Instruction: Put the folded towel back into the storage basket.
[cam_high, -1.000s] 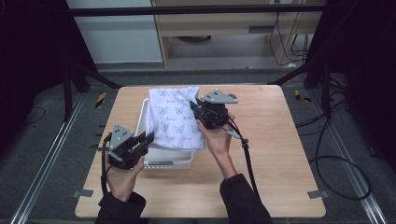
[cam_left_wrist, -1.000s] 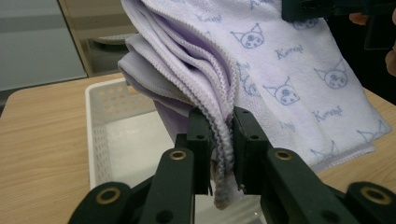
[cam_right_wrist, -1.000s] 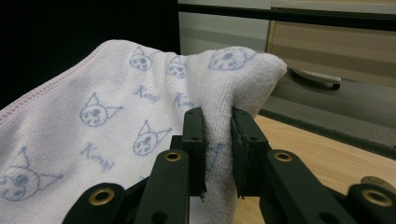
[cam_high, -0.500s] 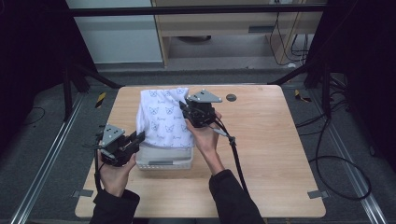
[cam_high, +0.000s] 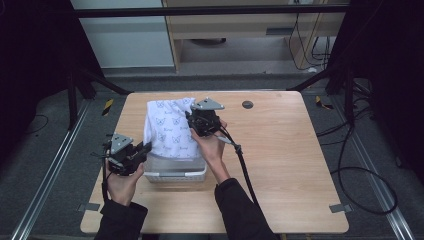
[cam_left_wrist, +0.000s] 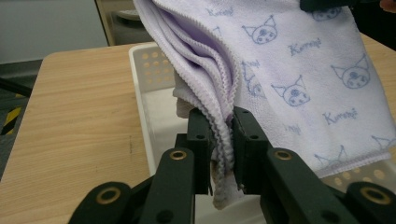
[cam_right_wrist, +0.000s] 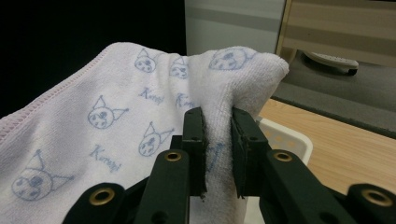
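Note:
A pale lilac towel (cam_high: 170, 127) printed with small cat faces hangs folded over a white perforated basket (cam_high: 175, 172) on the wooden table. My left gripper (cam_high: 145, 148) is shut on the towel's layered lower edge (cam_left_wrist: 223, 140) at the basket's left side. My right gripper (cam_high: 192, 121) is shut on a bunched upper corner of the towel (cam_right_wrist: 217, 130), held higher over the basket's far right. The towel (cam_right_wrist: 116, 121) spreads away to the left of the right jaws. The towel covers most of the basket's inside.
The wooden table (cam_high: 280, 150) stretches bare to the right of the basket, with a small dark round disc (cam_high: 247, 104) near its far edge. Cables trail from the right gripper across the table toward the front. Dark frame bars and floor cables surround the table.
Both hands have moved left and down with the towel in their jaws. The towel has sunk lower over the basket. Both grips are unchanged.

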